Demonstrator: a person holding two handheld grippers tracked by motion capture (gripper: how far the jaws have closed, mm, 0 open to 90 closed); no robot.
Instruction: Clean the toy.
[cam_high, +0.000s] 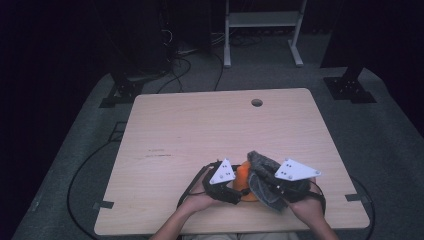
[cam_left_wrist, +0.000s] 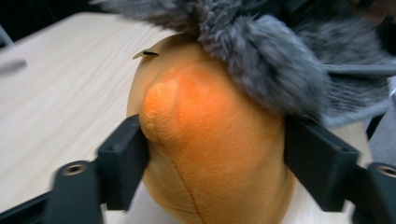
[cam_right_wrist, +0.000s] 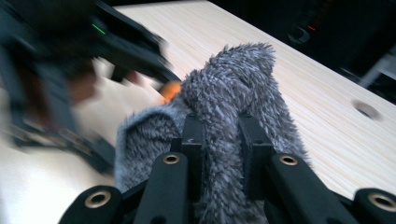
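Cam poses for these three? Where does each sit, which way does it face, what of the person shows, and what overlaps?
High view: above the person's side, facing forward and down on the table; both forearms, the left gripper and the right gripper show.
Left gripper view: on the left gripper, looking along its jaws, which flank the orange plush toy.
Right gripper view: on the right gripper, looking across the table; its jaws pinch the grey furry fabric.
Shared: all three views show the fabric and the tabletop.
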